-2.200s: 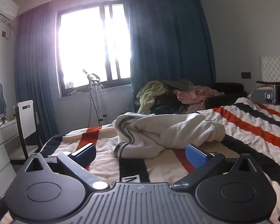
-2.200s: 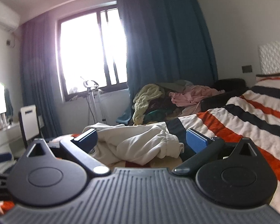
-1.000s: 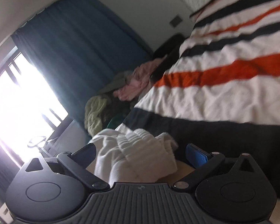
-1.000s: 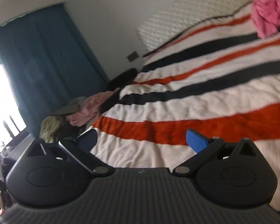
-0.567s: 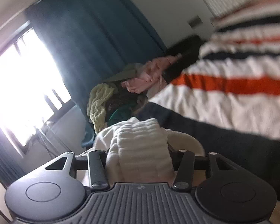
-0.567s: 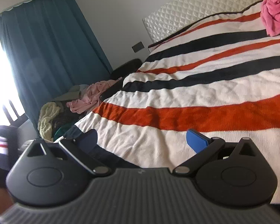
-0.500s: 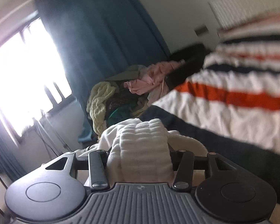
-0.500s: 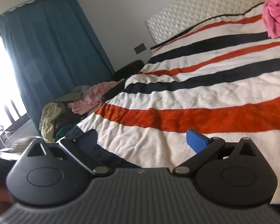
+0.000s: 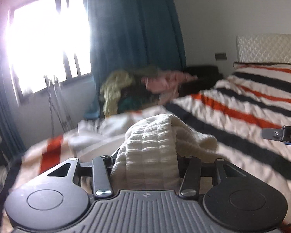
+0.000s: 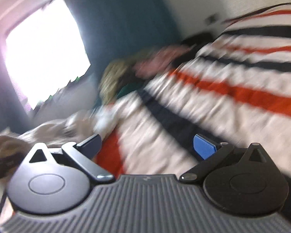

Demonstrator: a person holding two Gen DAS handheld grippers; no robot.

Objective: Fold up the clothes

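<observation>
A cream-white knit garment point(image 9: 151, 147) lies bunched on the striped bed point(image 9: 242, 120). My left gripper point(image 9: 147, 167) is shut on its ribbed edge, which fills the gap between the jaws. The rest of the garment trails off to the left behind it. My right gripper point(image 10: 147, 145) is open and empty, low over the bed's red and black stripes point(image 10: 223, 104); its view is blurred. The garment point(image 10: 54, 128) shows pale at its left. The right gripper's tip point(image 9: 283, 135) shows at the right edge of the left wrist view.
A heap of other clothes, yellow, pink and green point(image 9: 137, 85), sits beyond the far side of the bed under the blue curtain point(image 9: 133, 38). A bright window point(image 9: 46, 44) is at the left. The quilted headboard point(image 9: 267, 48) is at the right.
My left gripper closed on the white garment's ribbed edge and has swung left with it. My right gripper, still open, has swung from facing the headboard toward the window and garment.
</observation>
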